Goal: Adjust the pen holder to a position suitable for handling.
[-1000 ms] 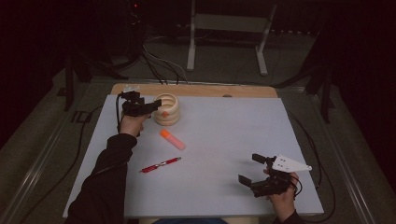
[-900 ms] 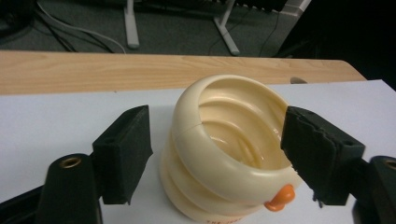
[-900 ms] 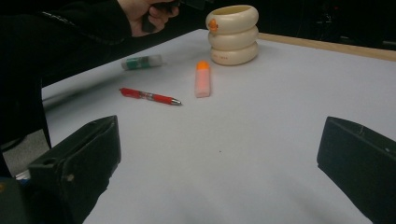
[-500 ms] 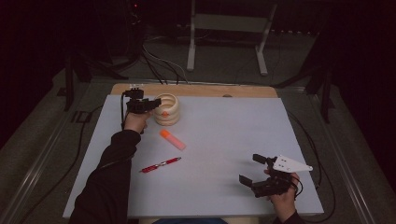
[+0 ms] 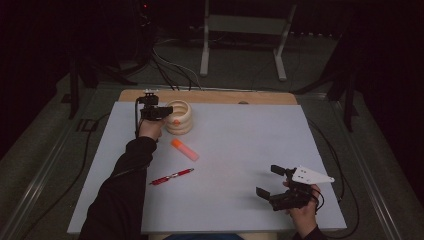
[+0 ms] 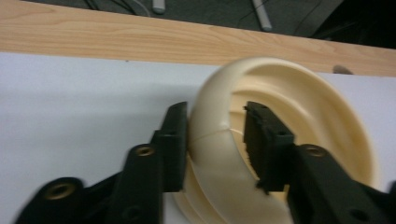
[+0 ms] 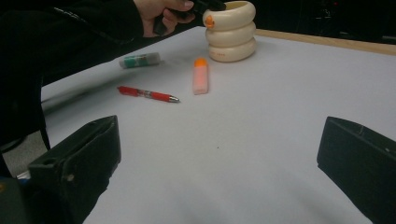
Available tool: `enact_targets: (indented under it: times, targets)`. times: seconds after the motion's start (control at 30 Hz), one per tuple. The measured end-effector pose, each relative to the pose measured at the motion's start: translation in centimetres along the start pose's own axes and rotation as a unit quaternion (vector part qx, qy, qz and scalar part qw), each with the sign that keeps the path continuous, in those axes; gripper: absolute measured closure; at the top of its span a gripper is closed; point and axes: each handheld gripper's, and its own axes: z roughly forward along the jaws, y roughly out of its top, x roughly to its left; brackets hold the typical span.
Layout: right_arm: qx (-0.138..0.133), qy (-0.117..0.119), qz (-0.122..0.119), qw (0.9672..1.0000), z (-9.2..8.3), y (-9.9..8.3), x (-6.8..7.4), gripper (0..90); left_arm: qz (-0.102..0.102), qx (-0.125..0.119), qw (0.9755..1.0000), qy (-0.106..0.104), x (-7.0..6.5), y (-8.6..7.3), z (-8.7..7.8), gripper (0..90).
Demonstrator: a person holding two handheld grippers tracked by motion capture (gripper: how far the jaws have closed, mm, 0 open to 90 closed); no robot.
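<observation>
Change since earlier: the left claw [image 5: 167, 111] is being seen closer in on the rim of the cream ringed holder [image 5: 179, 118] than a second ago, and its jaws have just been closing with the holder's wall between them; the right claw [image 5: 270, 181] is being kept where it was.
Left claw: in the left gripper view [image 6: 215, 140] one jaw is being pressed flat against the outside of the holder [image 6: 280, 140] wall; the other jaw is being held inside the opening, and whether its pad is touching the wall cannot be told.
Right claw: its jaws are being held wide apart, with nothing between them, near the front right of the surface [image 5: 240, 150]; the same is being shown in the right gripper view [image 7: 219, 163].
Holder, place: it is being kept at the far left part of the white surface, near the wooden edge [image 5: 210, 96].
Holder, axis: its long axis is running upright, three stacked rings with the open mouth pointing up; a small orange mark [image 7: 209, 21] is being shown on the top ring.
Orange marker [image 5: 184, 149]: lying flat just in front of the holder, apart from it, its long axis running from far left to near right.
Red pen [image 5: 171, 176]: lying nearer the person, apart from the marker.
Green-labelled tube [image 7: 139, 60]: lying beside the left sleeve [image 7: 70, 42].
</observation>
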Motion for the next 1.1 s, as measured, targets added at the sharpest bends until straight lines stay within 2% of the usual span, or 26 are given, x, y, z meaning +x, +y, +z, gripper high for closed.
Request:
enact_targets:
  times: [0.1,0.17,0.23,0.47,0.8,1.1]
  targets:
    - [0.001,-0.001,0.000,1.0000,0.0,0.0,0.0,0.0,0.001,0.005,1.0000,0.004,-0.1,0.1,-0.1,71.2]
    - [0.001,-0.002,0.000,1.0000,0.0,0.0,0.0,0.0,0.011,0.007,0.9999,0.010,-0.3,0.1,-0.2,71.9]
    - [0.000,-0.003,0.001,1.0000,0.0,0.0,0.0,0.0,0.012,0.011,0.9998,0.012,-0.3,0.1,-0.3,72.4]
    - [-0.001,-0.003,0.001,1.0000,0.0,0.0,-0.1,0.0,0.026,0.010,0.9996,0.002,-0.6,0.2,-1.2,73.7]
    - [-0.002,-0.003,0.001,1.0000,0.0,0.0,-0.1,0.0,0.051,0.013,0.9984,-0.021,-2.2,0.2,-2.7,75.3]
    - [-0.002,-0.004,0.001,1.0000,0.0,0.1,-0.1,0.0,0.083,0.024,0.9950,-0.049,-4.3,-0.4,-3.5,75.6]
